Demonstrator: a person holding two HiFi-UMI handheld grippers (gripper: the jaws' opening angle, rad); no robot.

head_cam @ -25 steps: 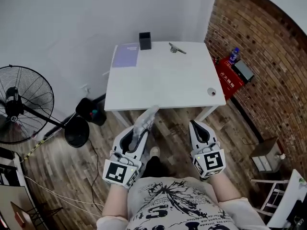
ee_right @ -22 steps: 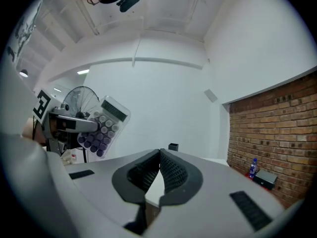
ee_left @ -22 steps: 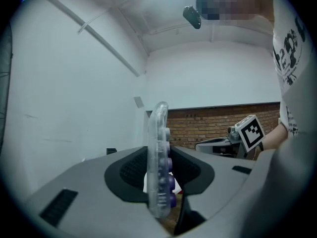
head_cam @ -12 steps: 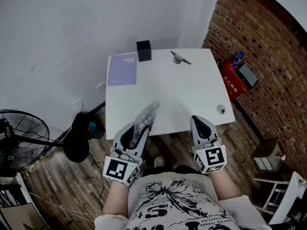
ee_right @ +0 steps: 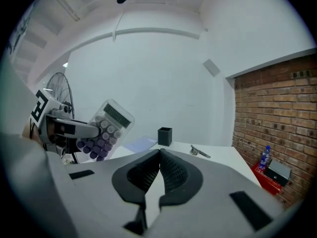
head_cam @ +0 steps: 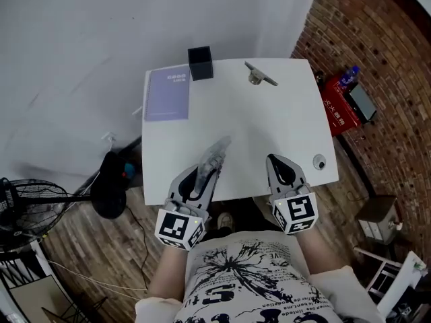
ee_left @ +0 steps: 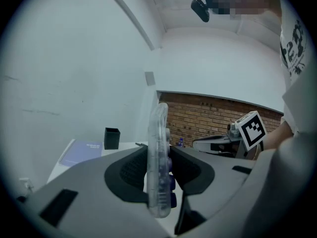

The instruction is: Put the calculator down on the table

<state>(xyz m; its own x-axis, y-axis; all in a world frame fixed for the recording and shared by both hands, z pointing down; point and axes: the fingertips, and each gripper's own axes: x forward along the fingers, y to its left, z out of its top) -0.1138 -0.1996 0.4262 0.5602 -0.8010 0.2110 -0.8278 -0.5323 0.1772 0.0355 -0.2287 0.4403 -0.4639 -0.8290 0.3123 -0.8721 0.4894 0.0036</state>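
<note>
A clear plastic calculator [head_cam: 213, 155] with purple keys stands on edge between the jaws of my left gripper [head_cam: 203, 173], which is shut on its lower part. It hangs over the front strip of the white table [head_cam: 269, 123]. In the left gripper view the calculator [ee_left: 159, 148] shows edge-on, with the pads pressed on both its faces. The right gripper view shows the calculator [ee_right: 105, 129] tilted at the left. My right gripper [head_cam: 277, 163] is shut and holds nothing, over the table's front edge to the right; its pads [ee_right: 168, 170] meet.
A purple notebook [head_cam: 167, 94] and a black pen holder [head_cam: 200, 62] lie at the table's far left. A metal clip [head_cam: 259, 75] is at the back and a small round thing [head_cam: 319, 161] at the front right corner. A fan [head_cam: 27, 207] stands left; a red box [head_cam: 340, 106] sits by the brick wall.
Both grippers have come forward from over the floor to the table's front edge. The calculator, still held, now hangs above the tabletop. The right gripper stays shut.
</note>
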